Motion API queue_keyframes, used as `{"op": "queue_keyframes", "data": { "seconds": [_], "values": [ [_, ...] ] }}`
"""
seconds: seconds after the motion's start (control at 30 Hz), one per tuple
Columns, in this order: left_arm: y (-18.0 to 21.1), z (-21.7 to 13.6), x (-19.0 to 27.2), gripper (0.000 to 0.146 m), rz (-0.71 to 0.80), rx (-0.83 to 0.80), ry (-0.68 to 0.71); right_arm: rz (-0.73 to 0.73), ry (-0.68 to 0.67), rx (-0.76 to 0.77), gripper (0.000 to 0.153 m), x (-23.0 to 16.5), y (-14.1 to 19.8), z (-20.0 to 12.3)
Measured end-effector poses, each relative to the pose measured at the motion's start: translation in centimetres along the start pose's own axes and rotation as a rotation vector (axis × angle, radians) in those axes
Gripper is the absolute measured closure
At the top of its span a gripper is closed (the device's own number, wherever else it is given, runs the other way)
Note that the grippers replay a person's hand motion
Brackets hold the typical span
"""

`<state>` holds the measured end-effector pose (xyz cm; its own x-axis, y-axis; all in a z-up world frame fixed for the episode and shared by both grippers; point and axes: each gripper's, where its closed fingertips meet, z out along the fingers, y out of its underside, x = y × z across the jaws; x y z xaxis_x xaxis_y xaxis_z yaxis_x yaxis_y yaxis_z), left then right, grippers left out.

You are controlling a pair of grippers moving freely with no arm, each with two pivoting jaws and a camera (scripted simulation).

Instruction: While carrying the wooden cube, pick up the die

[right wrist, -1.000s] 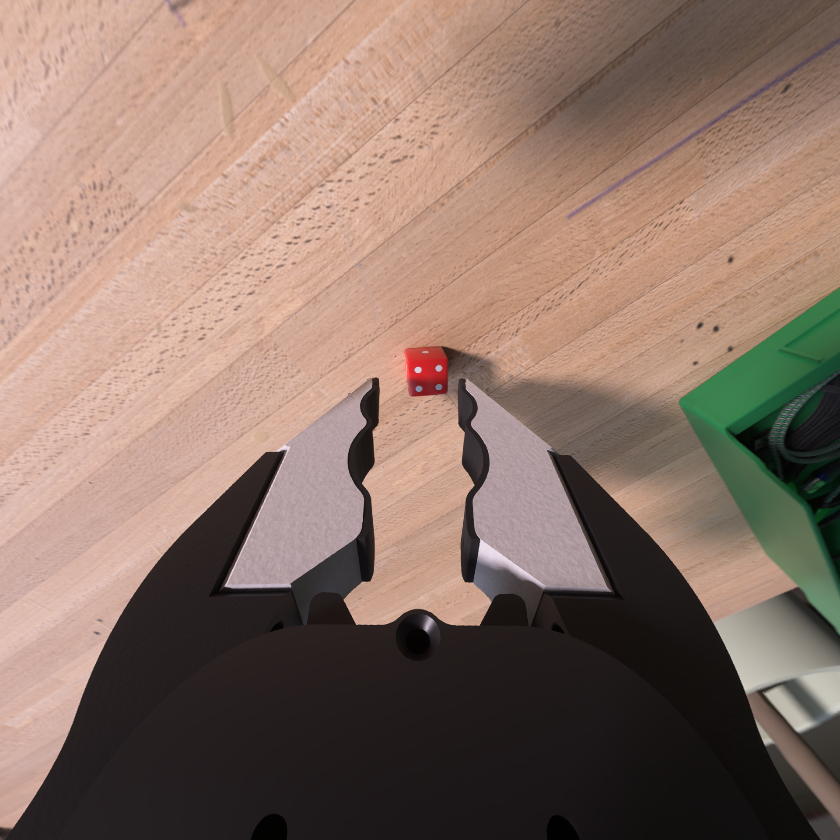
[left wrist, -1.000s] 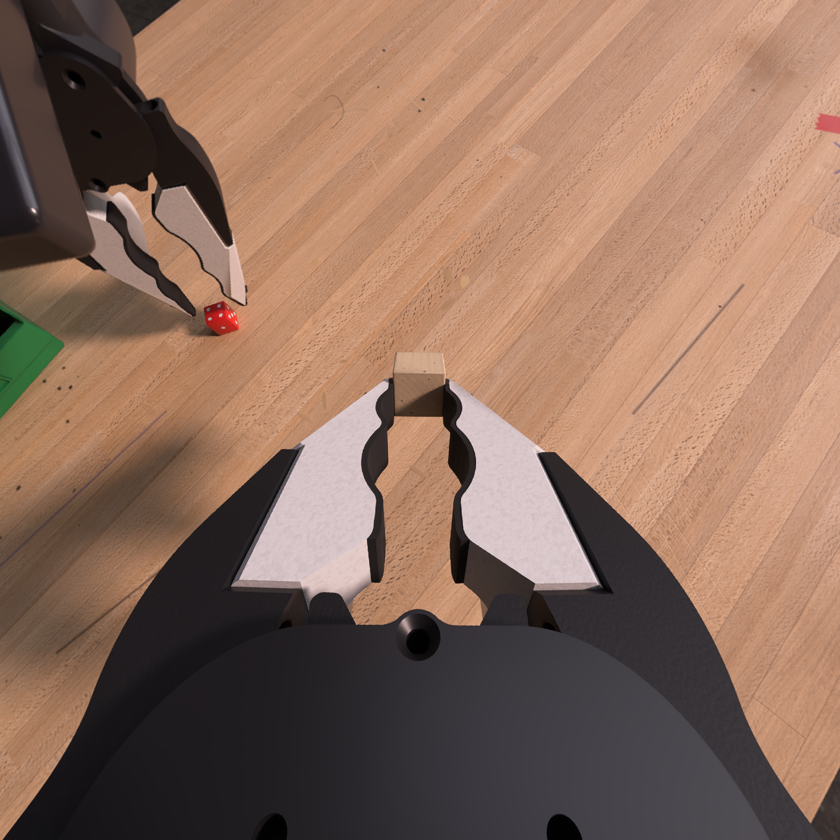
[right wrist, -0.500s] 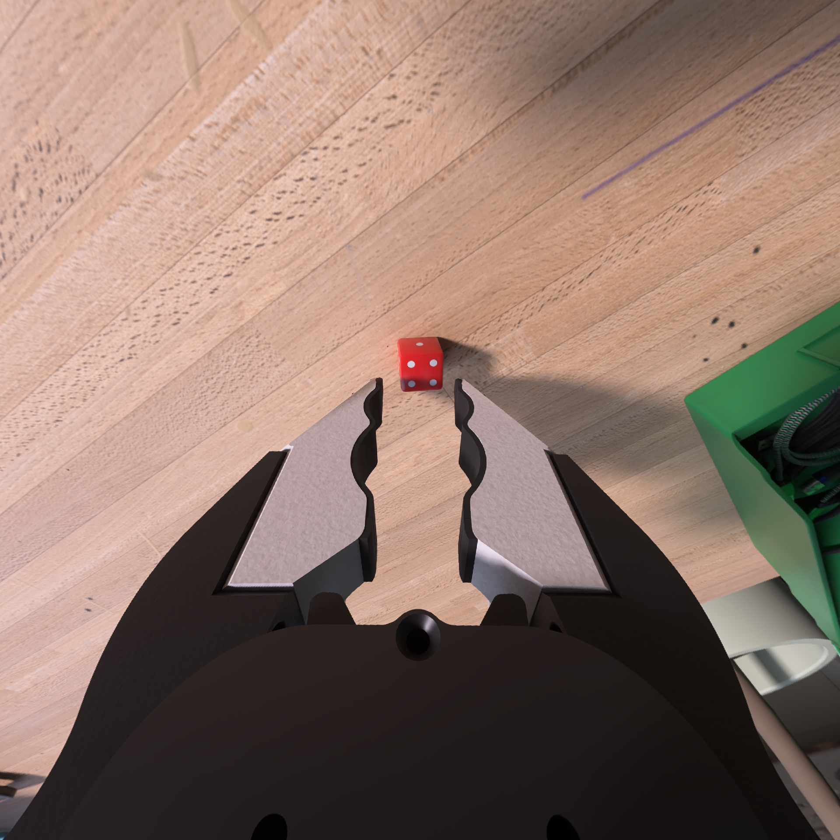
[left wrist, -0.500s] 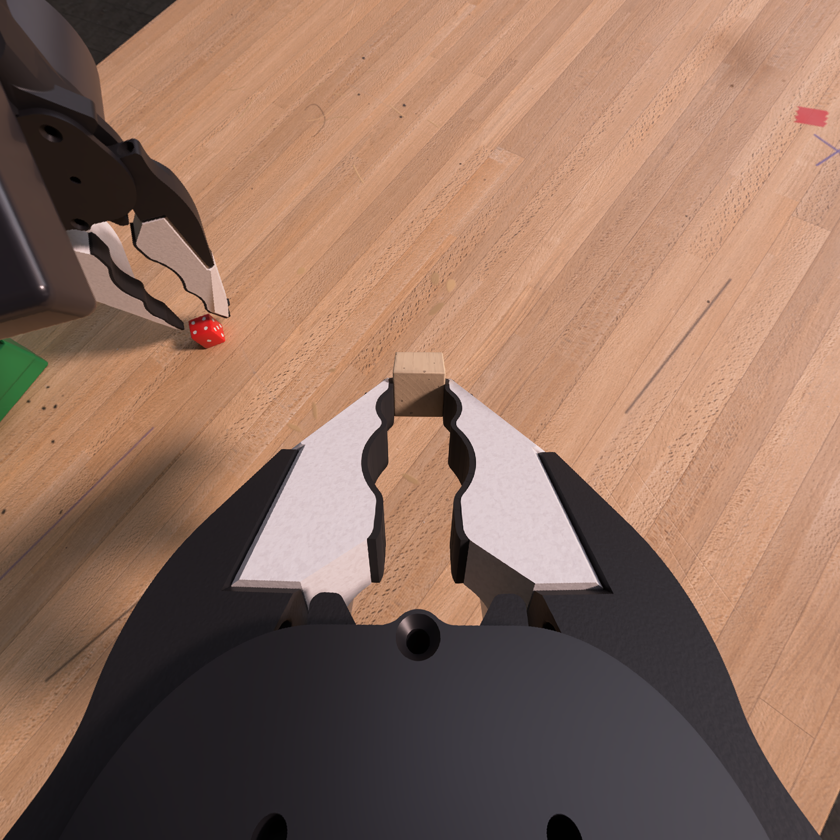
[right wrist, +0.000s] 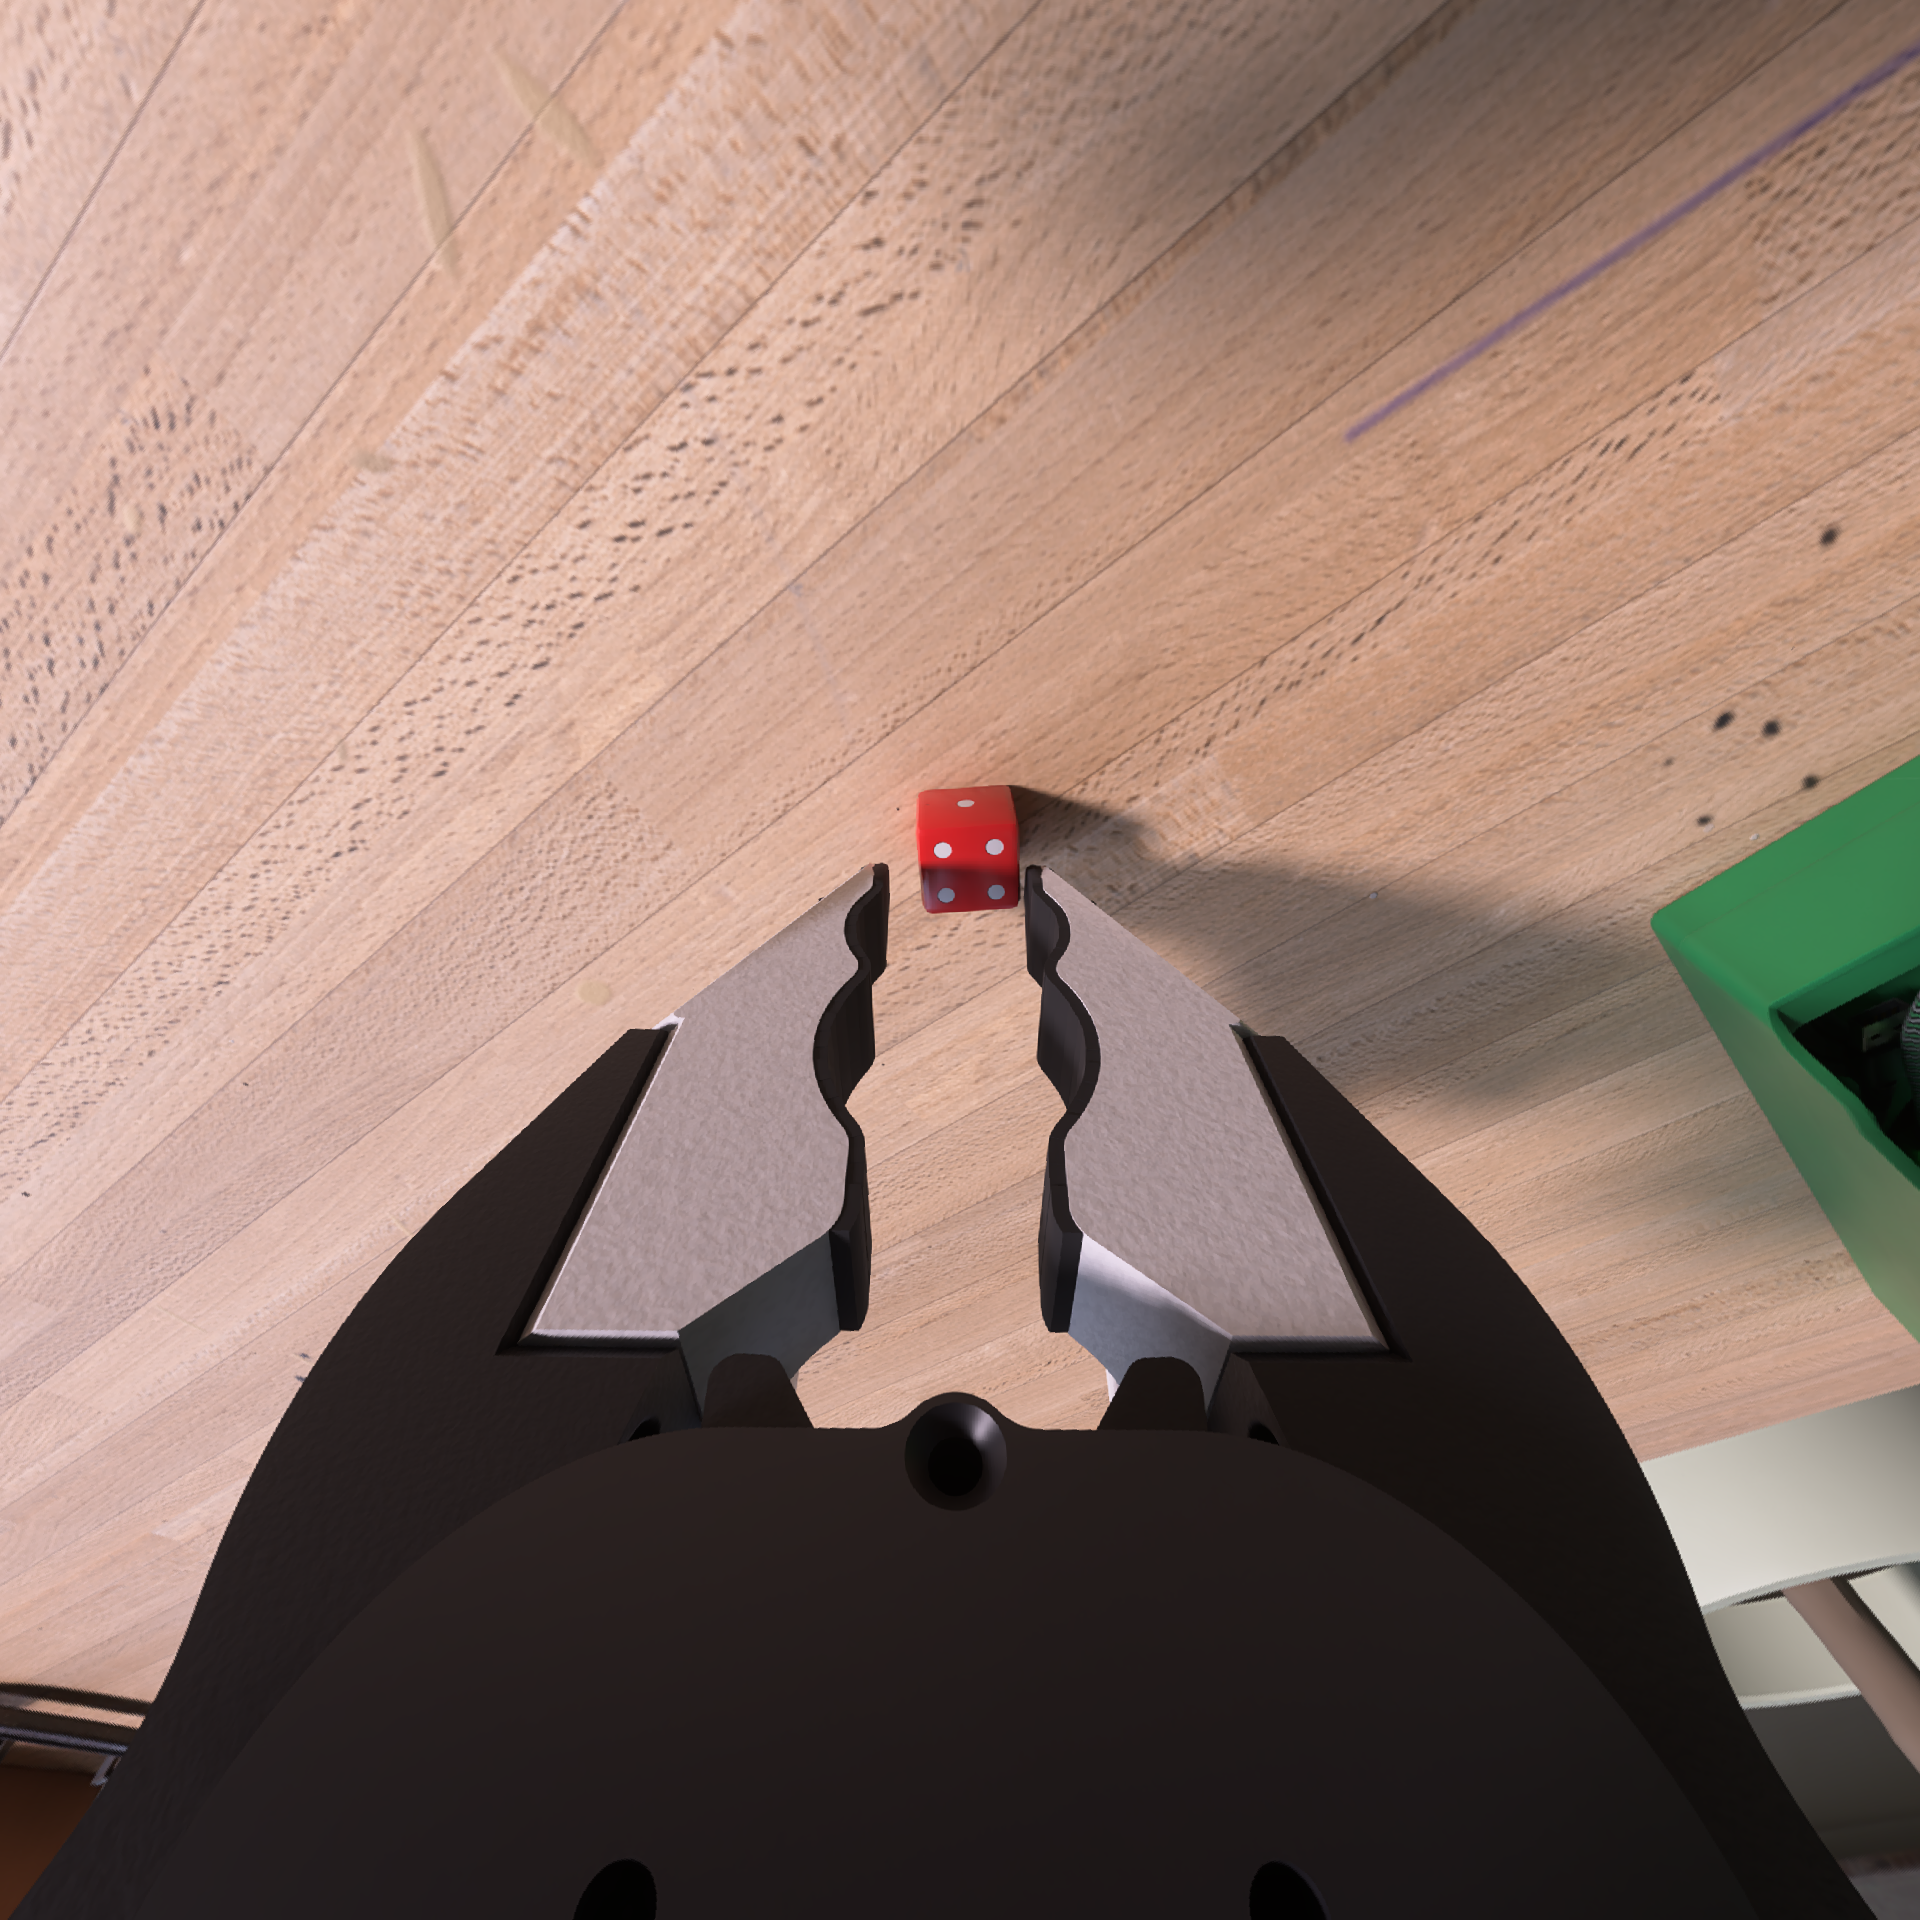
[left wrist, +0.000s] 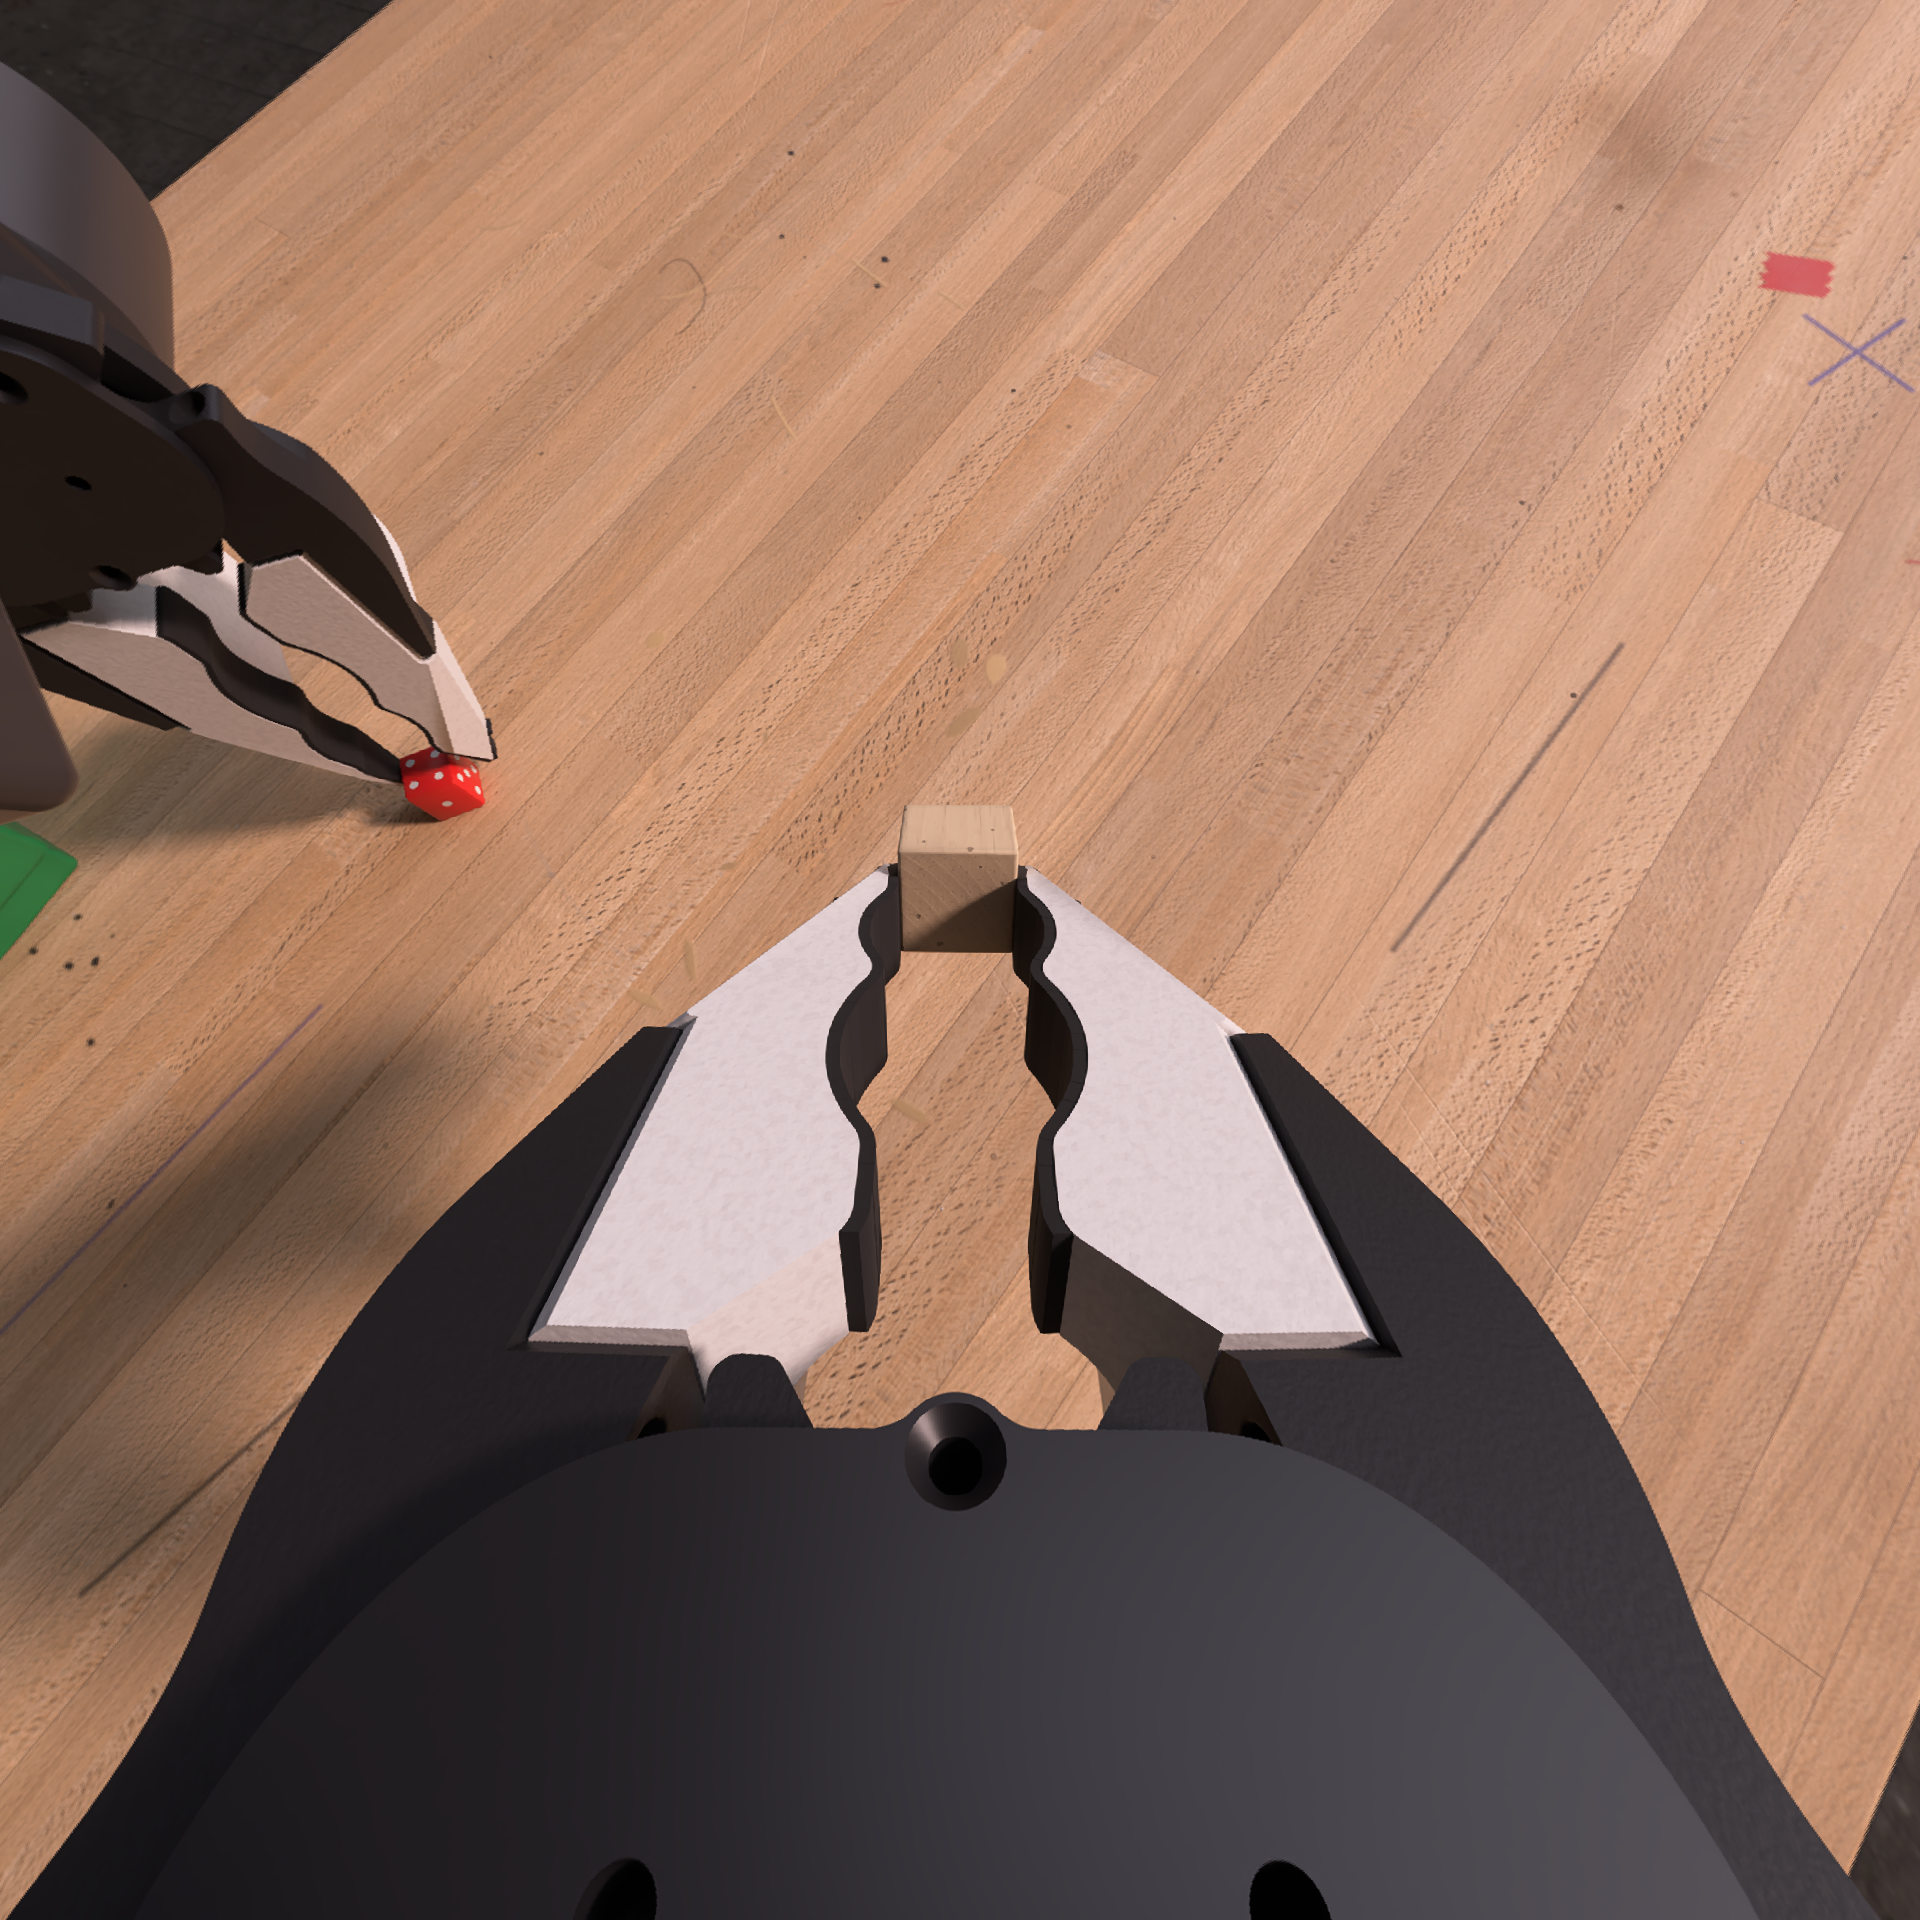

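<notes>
My left gripper is shut on the wooden cube, a small pale block pinched between its fingertips above the wooden table. The red die with white dots lies on the table, its near end between the tips of my right gripper. That gripper is open, with a narrow gap on each side of the die. In the left wrist view the right gripper reaches down at the far left, its tips at the die.
A green box with cables inside stands right of the die; its corner shows in the left wrist view. A red tape piece and a purple cross mark the table at the far right.
My right gripper has moved forward and down until its tips straddle the die, and its fingers have narrowed. My left gripper still holds the cube and has risen slightly.
</notes>
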<state>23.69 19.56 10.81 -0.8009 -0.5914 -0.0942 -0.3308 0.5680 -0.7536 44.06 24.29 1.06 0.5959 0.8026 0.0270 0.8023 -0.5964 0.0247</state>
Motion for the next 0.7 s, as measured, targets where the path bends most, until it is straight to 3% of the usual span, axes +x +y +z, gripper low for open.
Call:
{"op": "queue_keyframes", "data": {
  "seconds": [0.23,0.4,0.7],
  "values": [
    [-0.1,0.1,0.3,0.126,0.007,0.009,0.006,0.004,0.009,-0.014,0.134,0.4,0.0,0.0],
    [-0.1,-0.1,0.3,0.126,0.008,0.01,0.003,-0.074,0.161,0.039,0.134,0.8,0.1,-1.0],
    [-1.1,0.1,-0.4,0.126,0.002,0.016,-0.01,-0.077,0.382,0.265,0.134,-1.6,0.3,-9.8]
  ]
}}
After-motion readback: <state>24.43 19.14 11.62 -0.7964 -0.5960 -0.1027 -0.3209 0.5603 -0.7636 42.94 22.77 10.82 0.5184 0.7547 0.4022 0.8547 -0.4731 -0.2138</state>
